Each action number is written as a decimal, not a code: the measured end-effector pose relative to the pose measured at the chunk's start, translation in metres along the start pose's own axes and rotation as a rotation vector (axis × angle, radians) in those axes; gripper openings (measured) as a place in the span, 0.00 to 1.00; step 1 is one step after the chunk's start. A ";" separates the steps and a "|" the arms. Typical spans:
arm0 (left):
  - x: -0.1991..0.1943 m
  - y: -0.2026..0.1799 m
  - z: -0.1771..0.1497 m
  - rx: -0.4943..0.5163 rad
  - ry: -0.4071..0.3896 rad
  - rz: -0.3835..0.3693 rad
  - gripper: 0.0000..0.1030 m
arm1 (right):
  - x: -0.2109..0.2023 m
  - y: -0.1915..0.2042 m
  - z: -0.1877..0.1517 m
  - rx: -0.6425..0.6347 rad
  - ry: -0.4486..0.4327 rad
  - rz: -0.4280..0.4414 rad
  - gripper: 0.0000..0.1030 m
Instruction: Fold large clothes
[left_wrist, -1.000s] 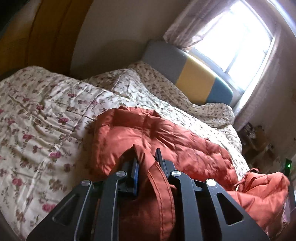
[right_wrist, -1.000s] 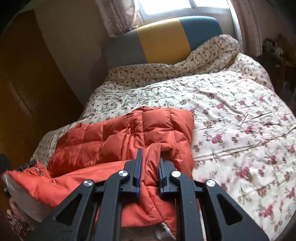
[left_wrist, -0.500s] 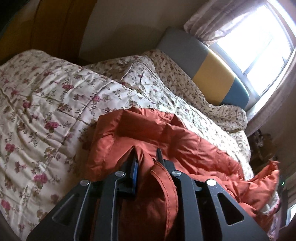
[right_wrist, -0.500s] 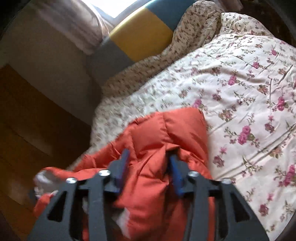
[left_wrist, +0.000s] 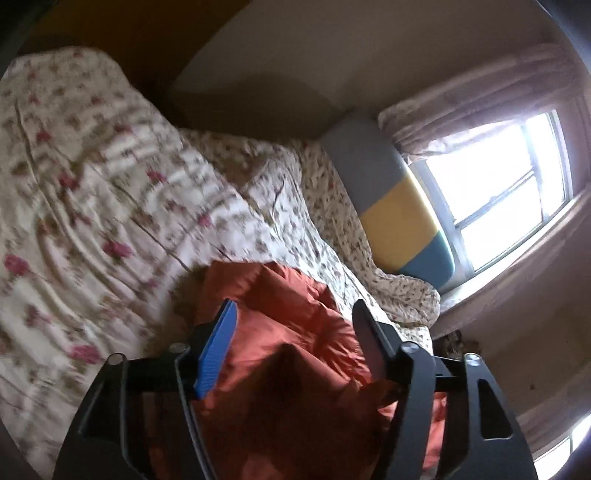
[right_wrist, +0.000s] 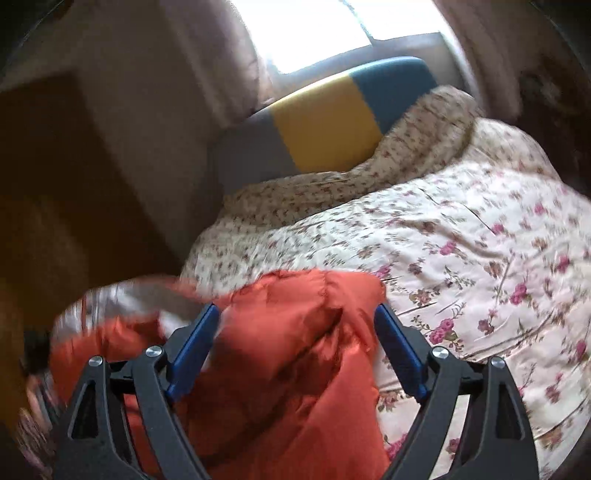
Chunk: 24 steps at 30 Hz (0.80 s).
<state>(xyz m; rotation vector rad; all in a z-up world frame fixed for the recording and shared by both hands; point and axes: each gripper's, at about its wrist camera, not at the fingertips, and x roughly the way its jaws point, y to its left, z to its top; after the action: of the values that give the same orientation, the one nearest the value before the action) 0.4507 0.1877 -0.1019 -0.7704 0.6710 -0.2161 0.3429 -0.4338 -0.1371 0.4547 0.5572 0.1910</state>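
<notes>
The left claw (left_wrist: 295, 317) has just been spreading its jaws, and the orange puffer jacket (left_wrist: 291, 332) lies loose between them on the floral quilt (left_wrist: 92, 206) of the bed. The right claw (right_wrist: 297, 325) has likewise just been opening wide over the jacket's folded edge, its blue pads (right_wrist: 399, 354) clear of the fabric.

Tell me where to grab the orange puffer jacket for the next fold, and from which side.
Probably pinch the orange puffer jacket at its far folded edge, beside the floral quilt. Come in low from the near side, over the jacket. That edge shows as a clean, raised ridge, while the rest lies bunched and puffy.
</notes>
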 end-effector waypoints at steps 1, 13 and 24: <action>-0.011 0.003 -0.001 0.024 -0.035 0.012 0.70 | -0.001 0.005 -0.004 -0.039 0.002 0.001 0.85; -0.081 0.028 -0.037 0.188 -0.131 0.097 0.92 | 0.036 0.038 -0.020 -0.258 0.069 -0.095 0.88; 0.016 -0.048 -0.076 0.611 0.027 0.224 0.88 | 0.092 0.040 -0.014 -0.285 0.201 -0.160 0.62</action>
<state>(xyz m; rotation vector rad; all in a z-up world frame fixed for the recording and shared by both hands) 0.4177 0.1035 -0.1159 -0.1059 0.6628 -0.2118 0.4096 -0.3659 -0.1719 0.1130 0.7482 0.1610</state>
